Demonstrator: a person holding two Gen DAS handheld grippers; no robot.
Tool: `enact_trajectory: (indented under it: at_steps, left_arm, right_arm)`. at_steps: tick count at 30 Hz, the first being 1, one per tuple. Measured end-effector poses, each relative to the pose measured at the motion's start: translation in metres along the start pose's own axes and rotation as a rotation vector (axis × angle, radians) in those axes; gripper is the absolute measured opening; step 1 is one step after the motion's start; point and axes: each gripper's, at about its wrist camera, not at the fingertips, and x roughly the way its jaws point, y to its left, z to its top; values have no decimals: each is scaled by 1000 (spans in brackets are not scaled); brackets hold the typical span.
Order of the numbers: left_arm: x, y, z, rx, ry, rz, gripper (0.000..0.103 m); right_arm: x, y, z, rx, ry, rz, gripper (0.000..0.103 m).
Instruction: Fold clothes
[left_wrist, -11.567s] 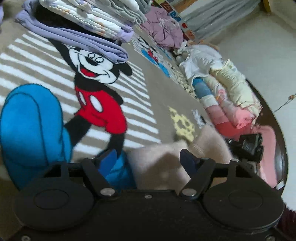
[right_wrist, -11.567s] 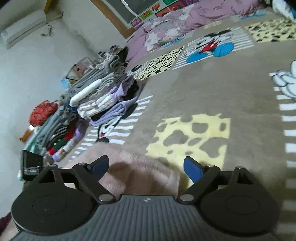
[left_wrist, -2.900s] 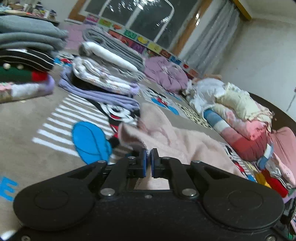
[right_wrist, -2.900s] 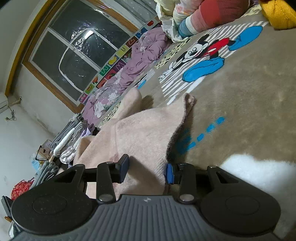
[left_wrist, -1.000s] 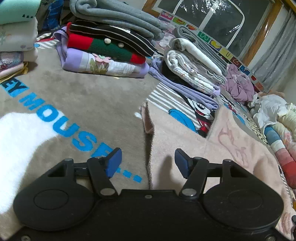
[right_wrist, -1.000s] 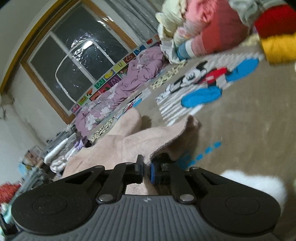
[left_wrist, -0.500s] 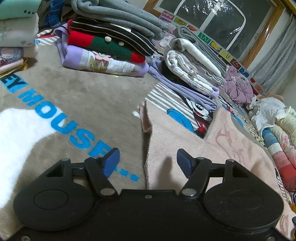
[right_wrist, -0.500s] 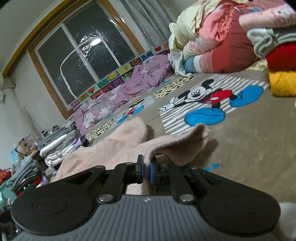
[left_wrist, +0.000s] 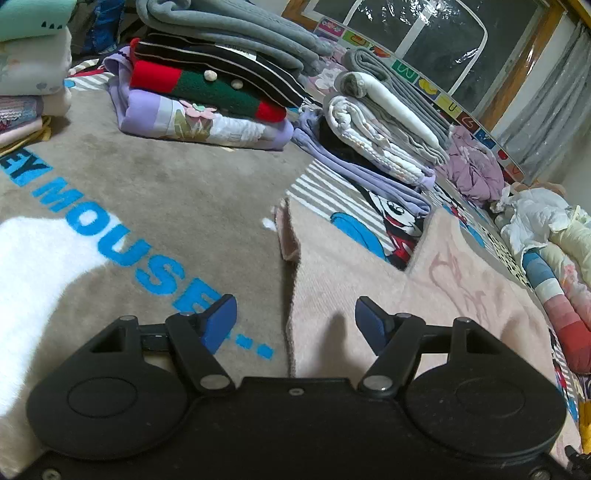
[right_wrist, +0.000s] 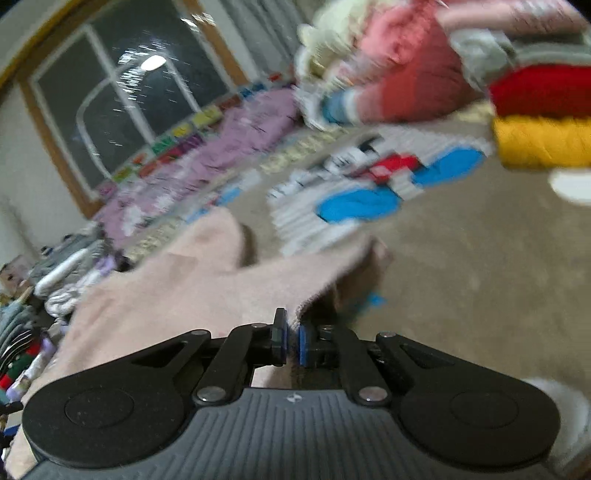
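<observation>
A pale pink sweater (left_wrist: 388, 291) lies spread on the Mickey Mouse rug (left_wrist: 177, 192), one sleeve stretched toward the folded piles. My left gripper (left_wrist: 295, 321) is open and empty, hovering over the sleeve's near left edge. In the blurred right wrist view the same pink sweater (right_wrist: 192, 280) lies ahead. My right gripper (right_wrist: 291, 341) is shut on the sweater's right sleeve edge and holds it lifted off the rug (right_wrist: 480, 266).
Folded stacks stand at the back left: grey, black, red-green and lilac clothes (left_wrist: 207, 92), and grey and white ones (left_wrist: 384, 122). An unfolded heap (left_wrist: 554, 236) lies at the right. Red and yellow folded items (right_wrist: 539, 122) sit at the right gripper's far right.
My right gripper, still shut on the sleeve, has swung quickly, so its view is blurred. My left gripper stays open and has barely shifted over the left sleeve.
</observation>
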Motion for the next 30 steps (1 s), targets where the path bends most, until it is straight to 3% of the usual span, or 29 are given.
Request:
enact_trajectory:
  at_steps: [12, 14, 17, 21, 25, 30]
  left_arm:
    - [-9, 1, 0, -5, -13, 18, 70]
    - [-18, -4, 0, 4, -29, 22, 70]
    - [-30, -15, -4, 19, -8, -20, 70]
    - [-44, -29, -15, 38, 19, -43, 70]
    - [-52, -24, -24, -43, 63, -81, 71]
    - [-55, -7, -32, -160, 110, -93, 71]
  right_arm:
    - [-10, -24, -3, 100, -37, -89, 11]
    - [-17, -24, -3, 102, -67, -82, 17]
    - [-29, -23, -2, 108, -88, -53, 17]
    - [-40, -24, -10, 172, -33, 12, 20]
    - [-43, -25, -24, 280, 32, 85, 52]
    - [-37, -14, -32, 301, 94, 151, 60]
